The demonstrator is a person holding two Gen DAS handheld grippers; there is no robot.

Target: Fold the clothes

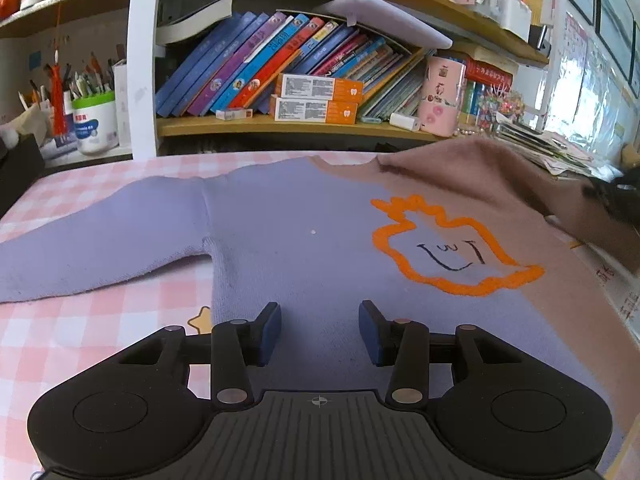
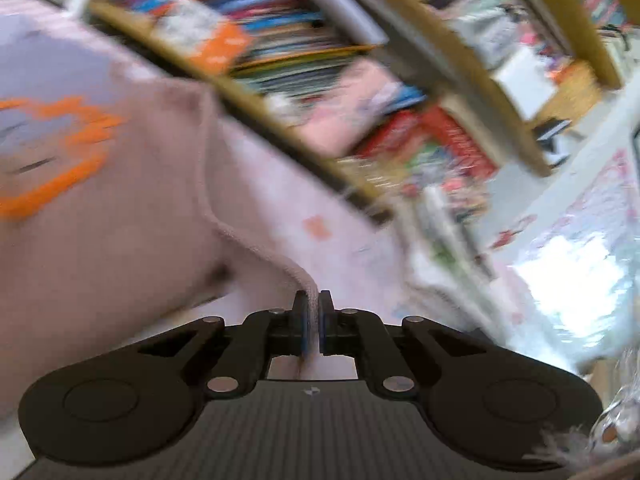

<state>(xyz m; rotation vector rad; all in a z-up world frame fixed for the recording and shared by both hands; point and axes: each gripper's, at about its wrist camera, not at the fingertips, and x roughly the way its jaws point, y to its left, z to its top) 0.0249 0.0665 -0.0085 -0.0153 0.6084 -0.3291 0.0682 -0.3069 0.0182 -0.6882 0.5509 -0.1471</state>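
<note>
The left claw (image 1: 319, 330) is level and points forward, its two blue-padded fingers (image 1: 269, 330) spread wide apart with nothing between them. The right claw (image 2: 314, 320) is rolled to one side, as its tilted and blurred view shows, and its fingers are pressed nearly together, pinching a thin edge of pink-brown fabric. In the left wrist view the right claw appears only as a dark shape at the far right edge.

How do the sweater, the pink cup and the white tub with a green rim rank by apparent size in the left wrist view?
1. sweater, by far largest.
2-3. pink cup and white tub: look alike, so unranked.
</note>
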